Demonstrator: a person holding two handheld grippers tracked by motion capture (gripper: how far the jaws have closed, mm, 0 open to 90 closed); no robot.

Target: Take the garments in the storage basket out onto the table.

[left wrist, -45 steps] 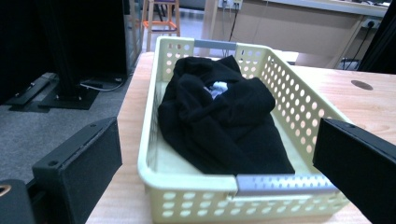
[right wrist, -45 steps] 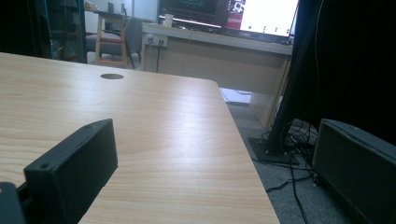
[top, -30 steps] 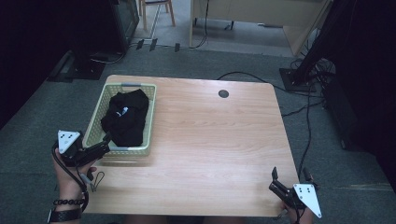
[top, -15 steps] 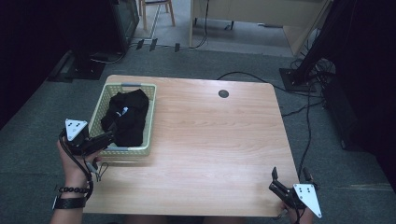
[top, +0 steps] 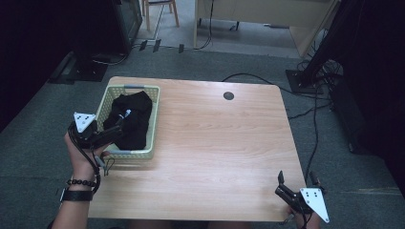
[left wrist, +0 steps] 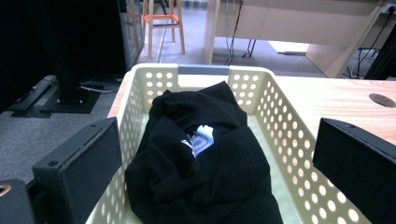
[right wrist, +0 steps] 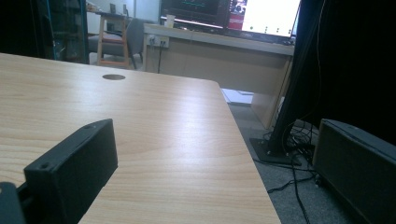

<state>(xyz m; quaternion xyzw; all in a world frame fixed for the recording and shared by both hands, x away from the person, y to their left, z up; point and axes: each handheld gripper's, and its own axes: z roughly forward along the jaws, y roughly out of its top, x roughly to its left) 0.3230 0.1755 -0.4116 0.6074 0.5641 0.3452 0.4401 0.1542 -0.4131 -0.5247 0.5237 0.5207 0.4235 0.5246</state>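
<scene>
I have my left gripper (top: 116, 130) reaching over the near end of the basket (top: 154, 123), jaws spread wide and holding nothing. In the left gripper view the 2 jaws stand either side of the black cloth (left wrist: 205, 158), which lies bundled inside the basket with a small white patch showing near its middle. The basket sits at the left side of the table (top: 215, 143).

I judge this to be the approach step: I am lined up on the cloth but not yet touching it. The next move calls for lowering the jaws into the bundle, low enough to catch a good fold, then closing on it without snagging the basket's perforated wall, which lies just beside my left jaw. After that, a lift straight up should clear the rim.

My right gripper (top: 292, 187) waits at the table's near right corner, well apart from the basket, its jaws also spread and empty, pointing across the bare wood.
</scene>
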